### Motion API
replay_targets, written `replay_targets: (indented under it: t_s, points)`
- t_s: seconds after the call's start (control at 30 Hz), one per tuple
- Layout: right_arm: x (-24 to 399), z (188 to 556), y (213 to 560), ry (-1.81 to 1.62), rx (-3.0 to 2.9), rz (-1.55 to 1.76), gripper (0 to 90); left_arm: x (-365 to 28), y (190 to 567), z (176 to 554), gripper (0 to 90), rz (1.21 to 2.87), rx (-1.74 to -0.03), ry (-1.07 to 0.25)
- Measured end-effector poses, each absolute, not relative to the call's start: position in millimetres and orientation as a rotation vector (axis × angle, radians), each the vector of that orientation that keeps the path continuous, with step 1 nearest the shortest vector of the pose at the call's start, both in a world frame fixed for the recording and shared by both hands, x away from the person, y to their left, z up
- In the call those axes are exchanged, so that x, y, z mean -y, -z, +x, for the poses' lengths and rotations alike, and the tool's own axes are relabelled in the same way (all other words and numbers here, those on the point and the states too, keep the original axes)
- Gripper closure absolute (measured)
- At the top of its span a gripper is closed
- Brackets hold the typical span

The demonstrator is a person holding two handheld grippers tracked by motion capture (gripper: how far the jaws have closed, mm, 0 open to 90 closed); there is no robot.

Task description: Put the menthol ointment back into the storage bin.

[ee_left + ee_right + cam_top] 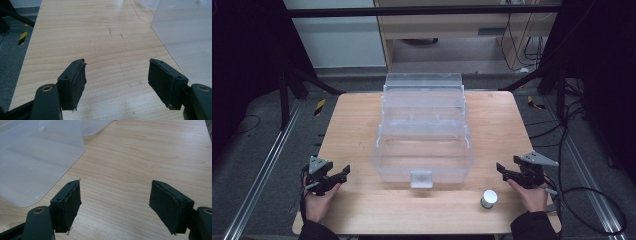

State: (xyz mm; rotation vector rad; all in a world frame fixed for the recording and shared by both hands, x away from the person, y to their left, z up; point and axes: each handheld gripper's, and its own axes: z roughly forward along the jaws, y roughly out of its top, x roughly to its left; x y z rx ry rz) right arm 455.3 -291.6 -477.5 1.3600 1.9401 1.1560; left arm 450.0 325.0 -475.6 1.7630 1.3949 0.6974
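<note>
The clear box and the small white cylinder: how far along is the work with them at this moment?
Nothing looks done yet. The clear box stands open and looks empty, and the small white cylinder stands apart on the table. Nothing is in hand: the left gripper and right gripper are open over bare wood. If the cylinder belongs inside, picking, placing and closing remain.

Table (362, 130) pale wood, smooth, faint sheen; box (424, 150) clear glossy plastic.

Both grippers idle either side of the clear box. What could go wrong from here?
1. The small white cylinder stands near the table's front edge beside the right gripper; a sideways swing could knock it off.
2. The clear box is transparent, so its walls are easy to misjudge and bump with the left gripper.
</note>
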Motion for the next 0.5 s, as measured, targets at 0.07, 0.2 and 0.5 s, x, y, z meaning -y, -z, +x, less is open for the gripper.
replay_targets:
  t_s: [0.07, 0.2, 0.5]
  points:
    - [292, 454, 475, -1.163, -1.929, 1.344, 26.7, -325, 477, 450, 30.0, 1.774, -1.394, -0.687]
    - [292, 453, 469, -1.198, -1.935, 1.355, 26.0, -325, 477, 450, 30.1, 1.772, -1.396, -0.7]
    - [293, 456, 448, -1.175, -2.006, 1.278, 27.8, -324, 479, 451, 29.2, 1.796, -1.407, -0.705]
